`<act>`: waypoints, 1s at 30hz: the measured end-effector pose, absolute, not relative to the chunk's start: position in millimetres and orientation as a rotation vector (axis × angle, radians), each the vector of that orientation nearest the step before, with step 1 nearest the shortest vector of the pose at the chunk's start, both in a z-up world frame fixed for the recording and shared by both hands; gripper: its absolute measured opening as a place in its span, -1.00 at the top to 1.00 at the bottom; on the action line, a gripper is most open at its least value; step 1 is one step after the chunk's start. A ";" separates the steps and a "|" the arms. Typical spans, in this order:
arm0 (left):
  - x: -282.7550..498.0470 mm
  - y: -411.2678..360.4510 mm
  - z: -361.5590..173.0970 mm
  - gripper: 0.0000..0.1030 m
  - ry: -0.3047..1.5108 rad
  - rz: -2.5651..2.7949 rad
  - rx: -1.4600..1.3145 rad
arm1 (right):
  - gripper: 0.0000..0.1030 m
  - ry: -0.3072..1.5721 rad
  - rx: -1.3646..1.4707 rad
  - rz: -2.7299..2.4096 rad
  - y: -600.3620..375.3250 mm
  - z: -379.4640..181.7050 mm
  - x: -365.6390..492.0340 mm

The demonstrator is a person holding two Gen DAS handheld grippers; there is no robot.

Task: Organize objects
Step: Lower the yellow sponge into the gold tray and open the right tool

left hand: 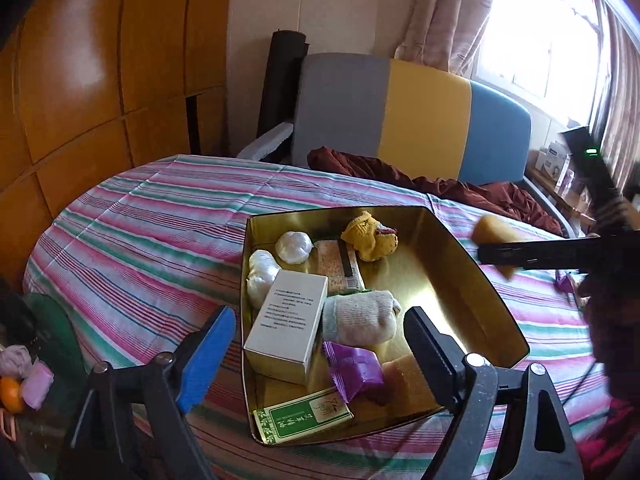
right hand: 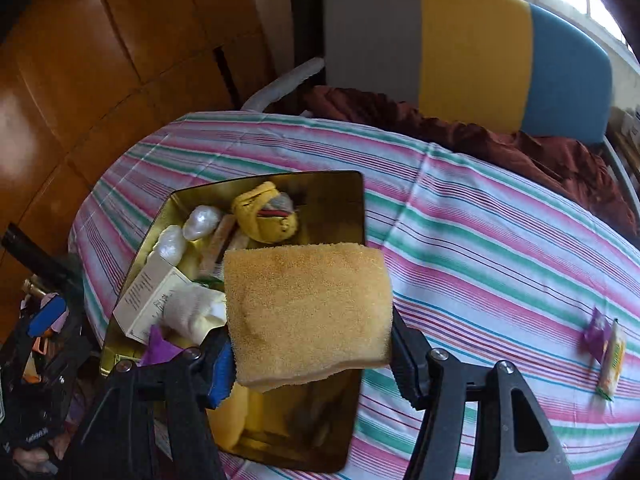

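Note:
A gold metal tray (left hand: 472,276) (right hand: 340,196) sits on the striped tablecloth. It holds a white box (left hand: 288,324), a rolled white sock (left hand: 360,318), a yellow sock (left hand: 372,236), two white balls (left hand: 294,246), a purple packet (left hand: 354,368), a green packet (left hand: 308,418) and a sponge piece (left hand: 404,376). My left gripper (left hand: 316,344) is open and empty above the tray's near end. My right gripper (right hand: 310,354) is shut on a yellow sponge (right hand: 306,312) held above the tray's right side; it also shows in the left wrist view (left hand: 494,236).
A purple packet (right hand: 596,330) and a yellow-green packet (right hand: 612,360) lie on the cloth at the right. A grey, yellow and blue chair (left hand: 412,116) with a dark red cloth (left hand: 440,188) stands behind the table. Wooden cabinets (left hand: 100,80) stand at the left.

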State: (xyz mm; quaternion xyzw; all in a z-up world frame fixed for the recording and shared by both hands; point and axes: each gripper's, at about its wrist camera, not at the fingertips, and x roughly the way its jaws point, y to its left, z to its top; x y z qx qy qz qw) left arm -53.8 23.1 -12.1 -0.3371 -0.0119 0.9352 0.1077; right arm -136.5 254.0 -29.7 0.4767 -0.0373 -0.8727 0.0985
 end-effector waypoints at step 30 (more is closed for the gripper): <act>-58.6 5.7 -17.3 -0.87 -0.086 2.823 -1.026 | -0.58 -0.146 1.503 -2.499 215.3 -67.5 -168.2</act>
